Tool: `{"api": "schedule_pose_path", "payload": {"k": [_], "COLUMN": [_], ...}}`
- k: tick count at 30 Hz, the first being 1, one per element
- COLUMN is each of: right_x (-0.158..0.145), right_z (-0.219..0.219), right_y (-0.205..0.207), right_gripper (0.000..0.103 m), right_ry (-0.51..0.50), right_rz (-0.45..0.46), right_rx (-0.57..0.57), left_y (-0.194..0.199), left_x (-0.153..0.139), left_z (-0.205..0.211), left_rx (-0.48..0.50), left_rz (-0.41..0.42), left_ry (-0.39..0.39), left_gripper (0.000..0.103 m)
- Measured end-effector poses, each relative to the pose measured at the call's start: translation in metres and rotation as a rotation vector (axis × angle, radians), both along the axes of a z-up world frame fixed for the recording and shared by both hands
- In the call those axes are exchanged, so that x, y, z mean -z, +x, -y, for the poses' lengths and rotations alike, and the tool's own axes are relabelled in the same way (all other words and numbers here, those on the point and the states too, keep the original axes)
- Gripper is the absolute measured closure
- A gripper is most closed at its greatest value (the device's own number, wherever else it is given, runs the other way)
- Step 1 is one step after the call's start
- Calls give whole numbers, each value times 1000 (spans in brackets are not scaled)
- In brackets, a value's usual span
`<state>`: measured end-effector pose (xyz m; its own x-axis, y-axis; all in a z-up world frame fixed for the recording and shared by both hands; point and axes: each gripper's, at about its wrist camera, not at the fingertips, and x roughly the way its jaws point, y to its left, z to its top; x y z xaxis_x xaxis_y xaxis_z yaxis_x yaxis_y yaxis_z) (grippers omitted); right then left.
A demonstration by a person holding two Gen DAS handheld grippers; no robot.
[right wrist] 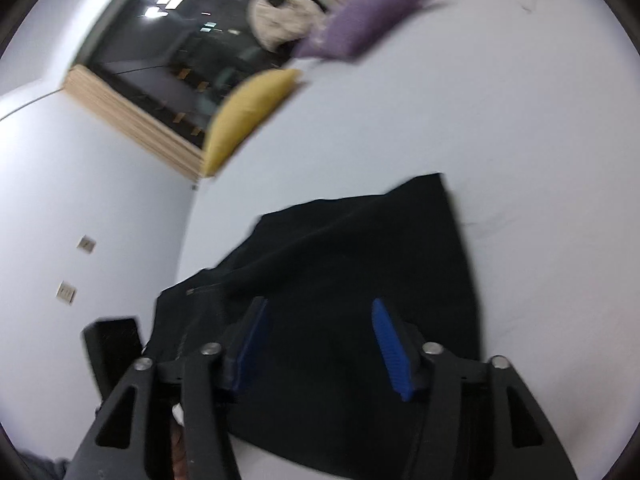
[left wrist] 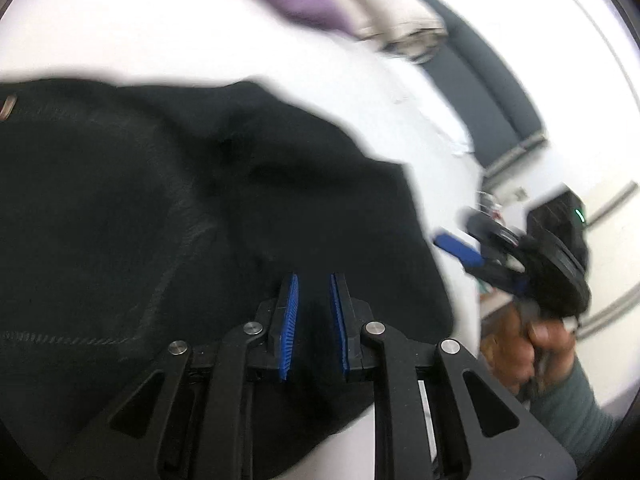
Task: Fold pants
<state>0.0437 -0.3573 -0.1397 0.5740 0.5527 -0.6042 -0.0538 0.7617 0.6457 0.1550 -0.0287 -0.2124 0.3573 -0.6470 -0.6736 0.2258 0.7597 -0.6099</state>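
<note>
We had the black pants [right wrist: 352, 280] lying in a loose heap on the white bed [right wrist: 500, 128], filling the lower middle of the right wrist view and most of the left half of the left wrist view. Our left gripper [left wrist: 314, 312] sat at the bottom centre of its frame with its blue pads drawn close together and a fold of black cloth between them; we judged it was pinching the pants. Our right gripper [right wrist: 320, 344] hung over the cloth with its pads spread wide and nothing pressed between them. In the left wrist view that same gripper showed at the right edge, gripped by a hand [left wrist: 520, 344].

The risk, as we judged it, was uneven handling: with only one side held, any pull could drag the heap askew and bunch the layers, spoiling a clean crease. A yellow pillow [right wrist: 248, 116] and a purple pillow [right wrist: 360, 28] lay well apart, toward the top of the frame.
</note>
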Motion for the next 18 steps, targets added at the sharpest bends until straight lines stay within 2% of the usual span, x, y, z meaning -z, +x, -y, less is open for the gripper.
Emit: {"api": "schedule_pose_path", "payload": {"k": [1, 2, 3, 4, 5, 6, 7, 9, 10, 11, 12, 14, 16, 18], "right_x": [22, 36, 30, 23, 15, 3, -6, -30, -36, -40, -37, -27, -21, -18], "right_z": [-10, -17, -24, -29, -31, -32, -35, -36, -39, -46, -51, -65, -75, -85], "right_y": [8, 10, 4, 4, 4, 4, 4, -3, -4, 4, 7, 11, 13, 16], "right_gripper": [14, 19, 20, 20, 20, 20, 20, 20, 20, 20, 20, 20, 20, 20], "right_ry": [-36, -83, -165, -196, -180, -99, -57, -21, 8, 36, 64, 103, 151, 180], "right_rz": [-84, -122, -67, -66, -80, -65, -25, 74, 108, 111, 99, 56, 29, 14], "right_rx": [-15, -29, -31, -25, -16, -16, -12, -3, 1, -1, -9, -25, -53, -83], "left_y": [0, -3, -8, -16, -25, -34, -49, -78, -93, -106, -122, -137, -141, -138], "left_x": [4, 4, -1, -11, -21, -28, -32, -42, -45, -47, -48, -44, -32, -19], "left_z": [-3, -9, -16, -24, -35, -47, -57, -99, -122, -141, -162, -190, -209, -224], "left_rx": [-15, -41, -62, -74, -89, -112, -154, -278, -376, -469, -582, -689, -764, -799], "left_rz": [-19, -29, -27, -8, 17, 37, 60, 96, 119, 148, 186, 190, 164, 120], "left_ry": [-40, -58, -34, -20, -31, -36, -37, -63, -86, -104, -124, -149, -154, -166], "left_gripper": [87, 87, 87, 87, 87, 87, 81, 46, 15, 7, 7, 5, 5, 5]}}
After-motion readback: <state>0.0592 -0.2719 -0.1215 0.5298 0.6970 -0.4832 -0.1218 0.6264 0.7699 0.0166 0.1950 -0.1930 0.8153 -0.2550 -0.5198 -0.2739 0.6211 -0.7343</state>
